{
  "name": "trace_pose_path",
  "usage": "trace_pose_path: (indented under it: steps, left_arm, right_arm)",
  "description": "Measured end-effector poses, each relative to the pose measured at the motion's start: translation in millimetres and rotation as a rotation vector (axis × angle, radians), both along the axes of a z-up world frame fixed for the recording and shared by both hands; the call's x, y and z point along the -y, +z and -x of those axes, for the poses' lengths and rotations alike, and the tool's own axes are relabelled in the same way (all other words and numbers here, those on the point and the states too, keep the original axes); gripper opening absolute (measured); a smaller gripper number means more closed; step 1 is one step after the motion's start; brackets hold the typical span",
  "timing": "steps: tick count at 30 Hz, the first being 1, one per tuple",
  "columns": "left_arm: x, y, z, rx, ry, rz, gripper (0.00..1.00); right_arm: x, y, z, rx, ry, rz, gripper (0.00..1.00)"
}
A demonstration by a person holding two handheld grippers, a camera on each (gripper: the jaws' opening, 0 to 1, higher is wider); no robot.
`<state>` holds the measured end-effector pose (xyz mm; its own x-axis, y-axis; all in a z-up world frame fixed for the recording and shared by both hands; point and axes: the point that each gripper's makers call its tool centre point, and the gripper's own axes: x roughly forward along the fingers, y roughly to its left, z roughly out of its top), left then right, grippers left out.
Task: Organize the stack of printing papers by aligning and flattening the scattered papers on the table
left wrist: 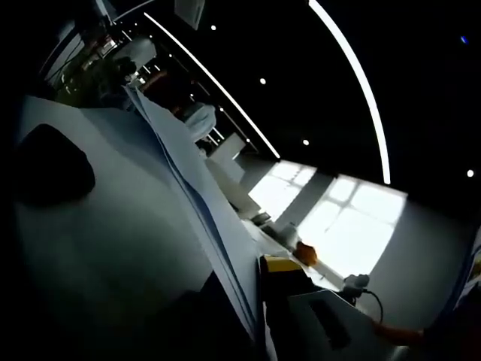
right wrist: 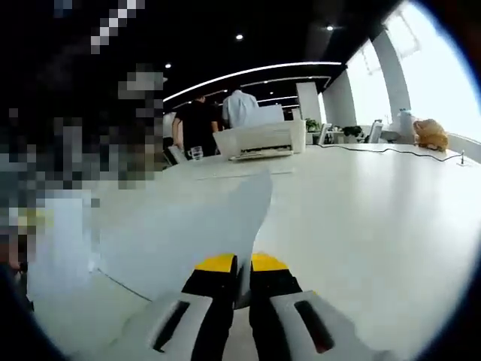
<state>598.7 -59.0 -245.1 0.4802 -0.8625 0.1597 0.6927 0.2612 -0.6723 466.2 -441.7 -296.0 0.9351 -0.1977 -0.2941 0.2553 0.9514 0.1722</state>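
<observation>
We hold the stack of papers (right wrist: 188,226) up off the desk (right wrist: 361,226) with our right claw (right wrist: 242,272). In the right gripper view its two jaws rise from the bottom and sit close together, pinched on the near edge of the papers. The sheets stand on edge between the jaws and fan out ahead and to the left of the claw. Their long side runs away from us, toward the printer (right wrist: 261,140) at the far end of the desk. The lower edge of the papers looks close to the desk top, but we cannot tell if it touches.

In the left gripper view the same papers (left wrist: 113,226) fill the left side, seen from very near. Their thin stacked edges run in a slanted line from the top left down to the bottom middle. Some sheets poke out past the others, so we think the stack is not even yet. A yellow and white claw (left wrist: 289,282) shows at the bottom right of that view, right beside the lower end of the papers. We think this is the right claw seen from the other side. We cannot tell whether our left claw is open or shut, because its jaws are lost in the dark behind the papers.

The right claw has the grip, so the next move turns on it. We think the papers should tip down, edge first, onto the desk just below.
</observation>
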Motion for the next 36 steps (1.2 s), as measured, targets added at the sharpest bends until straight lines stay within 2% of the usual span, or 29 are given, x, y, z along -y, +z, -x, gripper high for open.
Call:
trace_pose_path:
  steps: [4,9,17,20,21,23,24,29,32,34,36]
  left_arm:
    - [0.4,0.3,2.2,0.001,0.002,-0.002,0.07]
    - [0.4,-0.8,0.7,-0.002,0.002,-0.007,0.08]
    - [0.5,-0.8,2.3,-0.001,0.004,-0.011,0.08]
    - [0.0,-0.9,1.7,-0.001,0.005,-0.012,0.08]
    - [-0.1,-0.8,1.6,-0.002,0.004,-0.011,0.08]
    - [-0.7,-0.9,1.1,-0.004,0.003,-0.009,0.08]
    - [-0.8,-1.0,0.8,-0.005,0.004,-0.010,0.08]
    - [-1.2,-1.6,0.0,-0.004,0.005,-0.013,0.08]
    - [-1.2,-2.1,-0.4,-0.005,0.005,-0.016,0.08]
    - [-1.3,-2.6,-1.2,-0.007,0.006,-0.017,0.08]
    - [-1.4,-2.9,-1.7,-0.008,0.006,-0.018,0.08]
  right_arm:
    - [-0.7,6.4,1.5,0.038,0.000,-0.027,0.00]
    - [0.8,24.4,5.1,0.148,-0.007,-0.090,0.00]
    - [8.6,39.6,15.3,0.251,-0.050,-0.160,0.00]
    - [17.9,55.2,23.7,0.357,-0.096,-0.209,0.00]
    - [24.4,64.8,28.8,0.429,-0.131,-0.238,0.00]
    - [27.6,78.1,39.2,0.564,-0.158,-0.358,0.00]
    - [29.2,81.3,42.9,0.599,-0.173,-0.384,0.00]
    - [20.3,82.9,40.2,0.624,-0.192,-0.418,0.00]
    - [7.8,83.4,29.7,0.618,-0.179,-0.436,0.00]
    - [-0.9,83.8,18.3,0.616,-0.163,-0.494,0.00]
    - [-4.8,85.6,10.8,0.618,-0.156,-0.511,0.00]
